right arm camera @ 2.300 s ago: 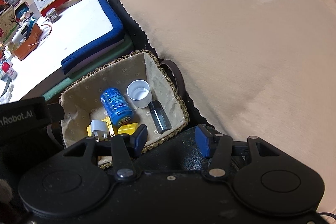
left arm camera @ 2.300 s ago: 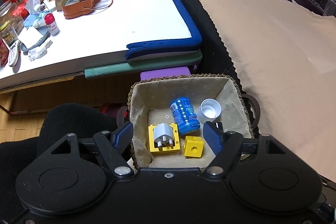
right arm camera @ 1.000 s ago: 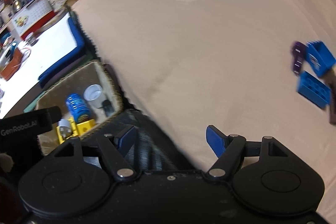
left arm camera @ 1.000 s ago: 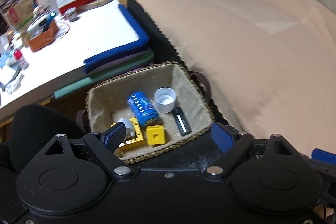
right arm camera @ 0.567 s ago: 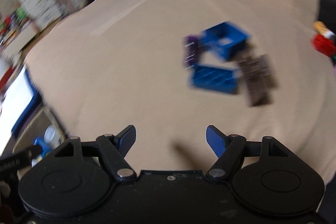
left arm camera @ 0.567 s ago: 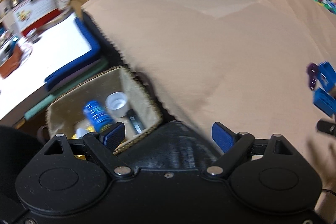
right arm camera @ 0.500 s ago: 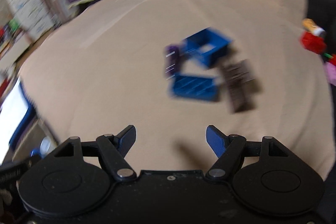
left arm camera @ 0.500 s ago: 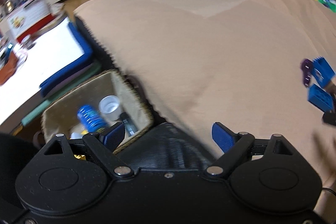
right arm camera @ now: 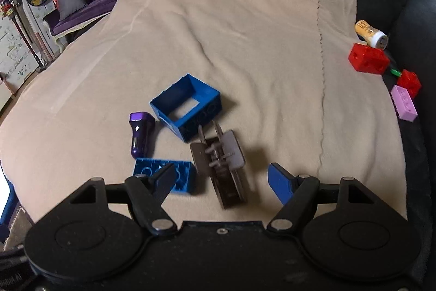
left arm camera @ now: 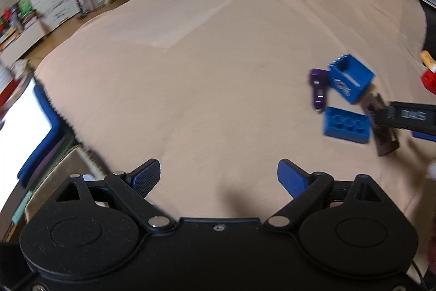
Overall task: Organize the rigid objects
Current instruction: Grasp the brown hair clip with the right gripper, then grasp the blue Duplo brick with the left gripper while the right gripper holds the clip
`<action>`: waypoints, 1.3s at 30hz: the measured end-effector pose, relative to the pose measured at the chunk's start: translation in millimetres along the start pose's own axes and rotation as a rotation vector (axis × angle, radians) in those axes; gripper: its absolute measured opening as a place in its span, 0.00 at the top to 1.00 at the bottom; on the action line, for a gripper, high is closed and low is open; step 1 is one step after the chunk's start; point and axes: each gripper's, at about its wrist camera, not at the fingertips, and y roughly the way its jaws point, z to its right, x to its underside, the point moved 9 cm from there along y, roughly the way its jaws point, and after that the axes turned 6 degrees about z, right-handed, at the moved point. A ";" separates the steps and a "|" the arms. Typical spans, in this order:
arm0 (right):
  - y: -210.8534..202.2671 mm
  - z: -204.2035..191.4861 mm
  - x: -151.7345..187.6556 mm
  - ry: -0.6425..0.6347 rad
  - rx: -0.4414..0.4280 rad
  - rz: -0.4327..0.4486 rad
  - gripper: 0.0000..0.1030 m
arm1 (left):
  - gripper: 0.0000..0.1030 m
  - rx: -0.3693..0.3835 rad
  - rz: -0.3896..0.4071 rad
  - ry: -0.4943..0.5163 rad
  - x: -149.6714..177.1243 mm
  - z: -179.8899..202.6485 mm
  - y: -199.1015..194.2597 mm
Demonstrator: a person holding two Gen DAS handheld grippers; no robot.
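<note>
On the tan blanket (right arm camera: 245, 45) lies a cluster: a hollow blue box block (right arm camera: 188, 107), a purple car charger (right arm camera: 140, 134), an upturned blue brick (right arm camera: 182, 179) and a brown slatted piece (right arm camera: 218, 162). My right gripper (right arm camera: 220, 180) hovers open over the brown piece, which shows between its fingers untouched. The left gripper (left arm camera: 218, 175) is over bare blanket, its jaws opening with nothing between them. The left wrist view has the same blue box (left arm camera: 350, 81), charger (left arm camera: 317, 87) and brick (left arm camera: 346, 124) at right, with a right gripper finger (left arm camera: 408, 116) over the brown piece (left arm camera: 384, 138).
Two red blocks (right arm camera: 368, 57), a pink brick (right arm camera: 403, 102) and an orange bottle (right arm camera: 370, 34) lie at the blanket's right edge by a dark sofa arm (right arm camera: 414, 18). The lined basket (left arm camera: 51, 176) peeks in at the lower left beside a white tabletop (left arm camera: 21, 122).
Both views have swung right, away from the basket and across the blanket to the cluster of blocks. The right gripper now hangs over the brown piece. The left jaws have widened a little.
</note>
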 end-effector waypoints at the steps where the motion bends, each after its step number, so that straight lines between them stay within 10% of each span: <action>1: 4.0 -0.7 -1.8 -0.002 0.003 -0.002 0.29 | 0.12 0.009 -0.001 0.011 -1.1 5.5 1.7; 3: 11.3 -1.0 -3.5 -0.003 0.006 -0.015 0.33 | 0.12 0.030 -0.003 0.039 -2.9 18.1 5.3; 7: 25.4 9.3 2.9 0.029 -0.017 -0.069 0.71 | 0.12 0.059 -0.012 0.092 -6.4 42.8 11.1; 36: 15.9 75.7 2.8 0.259 -0.046 -0.037 0.71 | 0.13 0.116 -0.137 0.160 -22.1 134.5 80.0; 39: 16.0 72.9 2.6 0.251 -0.047 -0.037 0.71 | 0.35 0.191 -0.140 0.129 -23.5 133.3 77.5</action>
